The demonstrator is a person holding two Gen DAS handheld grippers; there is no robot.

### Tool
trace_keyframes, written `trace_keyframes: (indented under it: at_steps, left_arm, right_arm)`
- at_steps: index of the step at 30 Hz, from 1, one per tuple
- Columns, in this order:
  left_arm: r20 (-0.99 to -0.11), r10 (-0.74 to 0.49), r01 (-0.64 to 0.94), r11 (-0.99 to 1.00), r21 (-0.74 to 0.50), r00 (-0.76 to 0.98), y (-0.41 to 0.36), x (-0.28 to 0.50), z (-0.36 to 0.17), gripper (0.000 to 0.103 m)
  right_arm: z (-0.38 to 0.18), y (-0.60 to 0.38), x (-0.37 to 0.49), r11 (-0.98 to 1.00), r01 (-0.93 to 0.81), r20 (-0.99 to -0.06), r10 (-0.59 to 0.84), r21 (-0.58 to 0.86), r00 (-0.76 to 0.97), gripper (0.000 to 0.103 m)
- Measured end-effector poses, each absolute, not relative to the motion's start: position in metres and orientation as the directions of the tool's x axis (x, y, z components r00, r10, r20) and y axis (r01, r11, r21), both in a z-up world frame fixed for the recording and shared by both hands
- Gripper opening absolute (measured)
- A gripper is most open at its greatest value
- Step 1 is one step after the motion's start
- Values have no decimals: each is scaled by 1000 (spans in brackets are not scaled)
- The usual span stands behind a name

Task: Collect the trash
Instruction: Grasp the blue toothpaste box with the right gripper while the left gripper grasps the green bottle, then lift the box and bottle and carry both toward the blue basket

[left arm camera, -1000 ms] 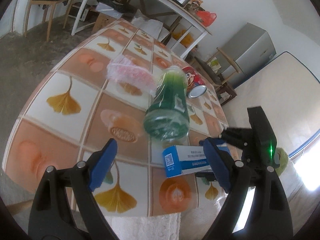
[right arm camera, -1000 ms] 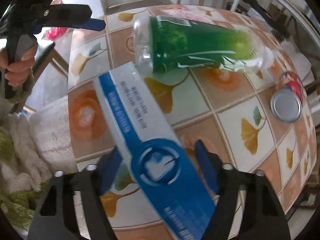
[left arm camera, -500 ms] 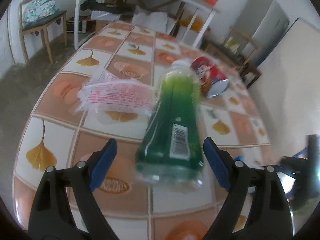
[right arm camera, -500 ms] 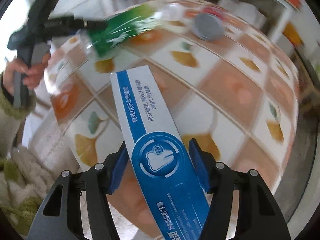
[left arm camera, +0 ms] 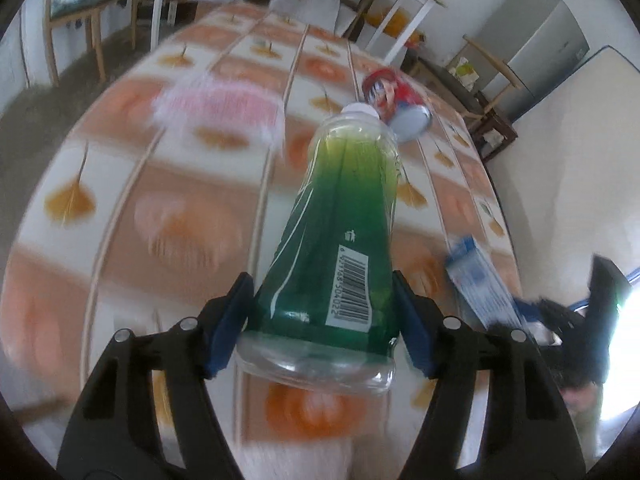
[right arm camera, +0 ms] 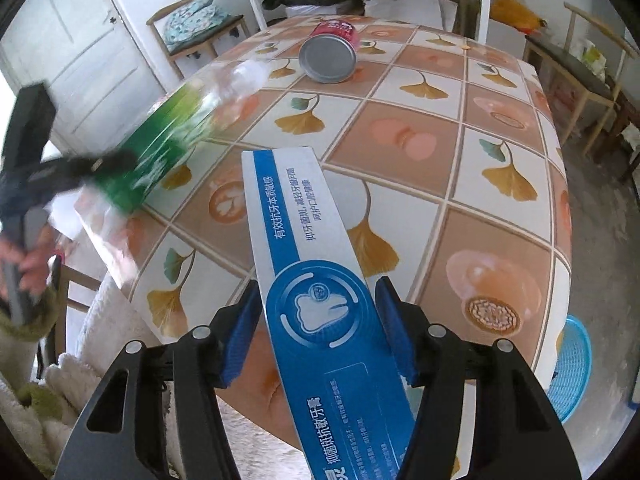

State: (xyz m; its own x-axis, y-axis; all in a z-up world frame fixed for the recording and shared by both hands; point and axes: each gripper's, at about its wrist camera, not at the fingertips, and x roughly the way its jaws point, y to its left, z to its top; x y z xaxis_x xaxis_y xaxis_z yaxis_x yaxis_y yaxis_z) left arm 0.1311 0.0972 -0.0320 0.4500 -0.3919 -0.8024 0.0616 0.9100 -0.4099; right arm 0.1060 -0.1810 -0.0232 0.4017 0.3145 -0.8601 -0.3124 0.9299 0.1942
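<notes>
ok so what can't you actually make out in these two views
- Pink wrapper, left wrist view: motion blur, print unreadable.
- Green bottle: whether it is clear of the table, hidden by its own body; smeared in the right wrist view.
- Toothpaste box, right wrist view: near end cut off by the bottom edge.
- Red can: label too small and turned away.
- Blue basket: mostly behind the table edge, contents unseen.

Green bottle (left arm camera: 340, 248) and blue-white carton (right arm camera: 320, 280) held above table

The blue-and-white box (right arm camera: 320, 280) reads "有效抗牙本质敏感" and "抑菌斑抗敏牙膏"; the green bottle (left arm camera: 344, 248) bears a barcode and bin symbol.
</notes>
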Motion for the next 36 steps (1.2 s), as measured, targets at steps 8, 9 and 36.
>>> trace_keyframes:
  at_steps: [8, 9, 36]
  left_arm:
    - [-794, -541, 32, 831, -555, 276, 96, 93, -46, 75]
    - [-789, -548, 34, 826, -562, 278, 96, 94, -45, 76]
    - [-695, -660, -11, 723, -691, 285, 88, 160, -68, 57]
  right_arm:
    - [-24, -183, 104, 935, -289, -859, 314, 206, 405, 57]
    - [-24, -183, 104, 935, -288, -860, 313, 205, 404, 57]
    - [-30, -168, 112, 954, -238, -882, 267, 184, 388, 52]
